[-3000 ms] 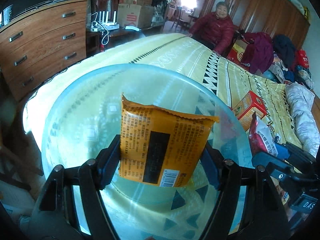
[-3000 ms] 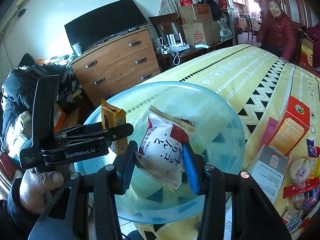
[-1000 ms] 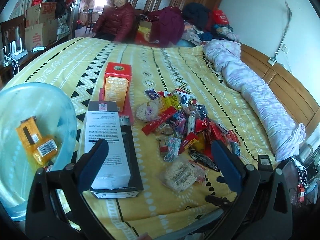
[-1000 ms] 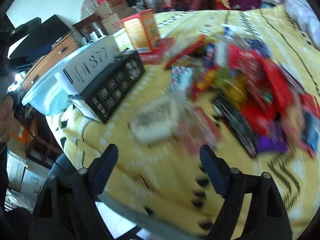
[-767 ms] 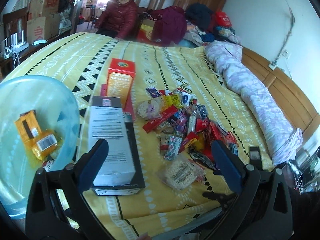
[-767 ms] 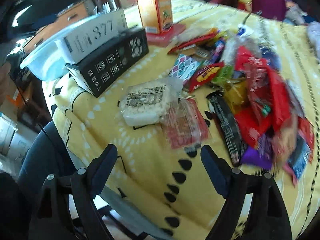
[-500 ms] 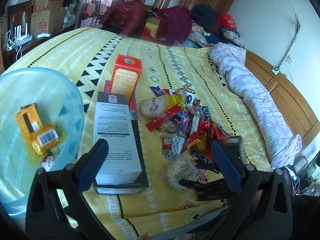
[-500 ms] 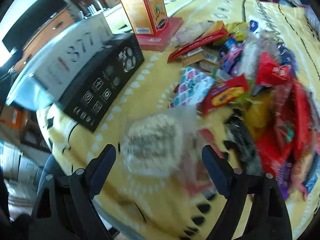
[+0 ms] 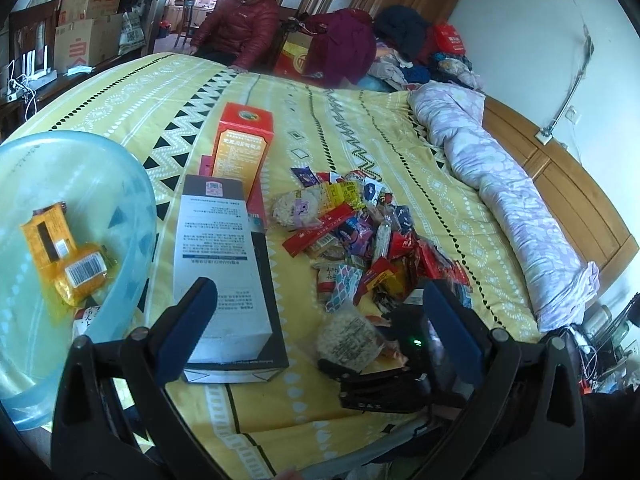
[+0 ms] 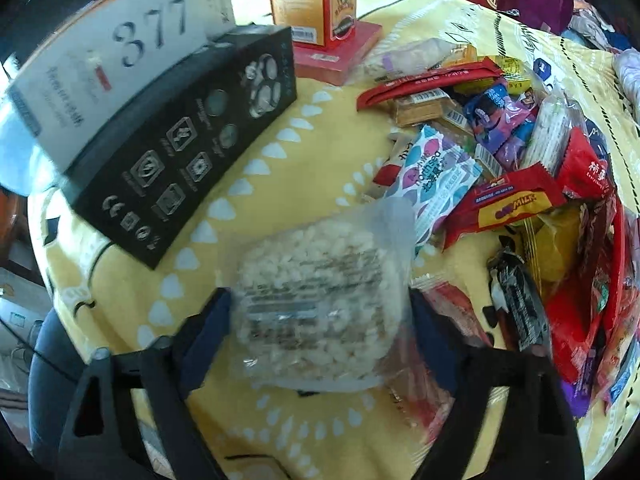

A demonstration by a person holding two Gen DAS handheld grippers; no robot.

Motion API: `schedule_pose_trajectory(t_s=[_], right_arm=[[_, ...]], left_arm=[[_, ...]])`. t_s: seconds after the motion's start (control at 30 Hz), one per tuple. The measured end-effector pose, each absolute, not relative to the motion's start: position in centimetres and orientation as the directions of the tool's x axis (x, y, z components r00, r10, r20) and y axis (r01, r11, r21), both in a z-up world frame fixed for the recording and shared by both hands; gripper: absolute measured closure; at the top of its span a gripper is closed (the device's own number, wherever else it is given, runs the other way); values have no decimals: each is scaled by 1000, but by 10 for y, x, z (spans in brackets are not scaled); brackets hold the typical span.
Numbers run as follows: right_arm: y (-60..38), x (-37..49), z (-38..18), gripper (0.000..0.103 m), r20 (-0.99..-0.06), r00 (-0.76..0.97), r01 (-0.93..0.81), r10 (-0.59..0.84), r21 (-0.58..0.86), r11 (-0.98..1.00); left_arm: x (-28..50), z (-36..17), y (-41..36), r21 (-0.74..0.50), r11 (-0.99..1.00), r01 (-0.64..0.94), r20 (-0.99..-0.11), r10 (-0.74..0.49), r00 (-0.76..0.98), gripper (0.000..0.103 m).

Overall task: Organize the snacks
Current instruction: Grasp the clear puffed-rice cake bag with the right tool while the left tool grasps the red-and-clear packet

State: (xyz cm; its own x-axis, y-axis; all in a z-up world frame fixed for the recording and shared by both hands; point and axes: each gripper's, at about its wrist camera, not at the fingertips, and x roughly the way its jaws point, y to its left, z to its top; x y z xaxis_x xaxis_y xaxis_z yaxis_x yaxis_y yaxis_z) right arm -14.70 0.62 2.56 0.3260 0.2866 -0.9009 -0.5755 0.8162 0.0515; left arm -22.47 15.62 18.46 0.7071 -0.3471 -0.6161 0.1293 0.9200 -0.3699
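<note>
Two grippers are in view. The left gripper (image 9: 320, 332) hangs above the bed edge with its jaws wide apart and nothing between them. The right gripper (image 10: 320, 332) is low over the yellow bedspread (image 9: 400, 128), its fingers apart on either side of a clear-wrapped rice cake (image 10: 320, 304); the wrapper is blurred, so contact with the pads cannot be made out.

A blue bowl (image 9: 136, 216) sits at the bed's left edge, cut off by the frame. Inside lie two orange packets (image 9: 66, 252) plus a white one (image 9: 86, 314), mostly hidden under the rim. Three boxes stand beside it: a white box (image 9: 224, 256) resting on a black box (image 10: 188, 152), and a red-orange box (image 9: 242, 148) upright behind them.

The snack pile (image 9: 372, 240) spreads just right of the boxes (too many overlapping wrappers to count). A woman (image 9: 244, 20) in a red jacket sits at the far end.
</note>
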Motion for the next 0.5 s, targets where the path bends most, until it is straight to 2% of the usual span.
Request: schedule_pose_trajectory(t_s=[0.2, 0.33, 0.5], right_arm=[[-9, -170, 48, 21, -859, 353, -585, 372, 108, 804], [-41, -174, 85, 21, -795, 431, -537, 427, 154, 829], [-123, -176, 113, 21, -752, 564, -386, 343, 127, 914]], left_arm=[[-223, 179, 160, -383, 917, 108, -623, -343, 703, 0], [-221, 177, 143, -368, 917, 157, -635, -371, 677, 0], [-215, 152, 76, -359, 879, 315, -681, -477, 555, 0]])
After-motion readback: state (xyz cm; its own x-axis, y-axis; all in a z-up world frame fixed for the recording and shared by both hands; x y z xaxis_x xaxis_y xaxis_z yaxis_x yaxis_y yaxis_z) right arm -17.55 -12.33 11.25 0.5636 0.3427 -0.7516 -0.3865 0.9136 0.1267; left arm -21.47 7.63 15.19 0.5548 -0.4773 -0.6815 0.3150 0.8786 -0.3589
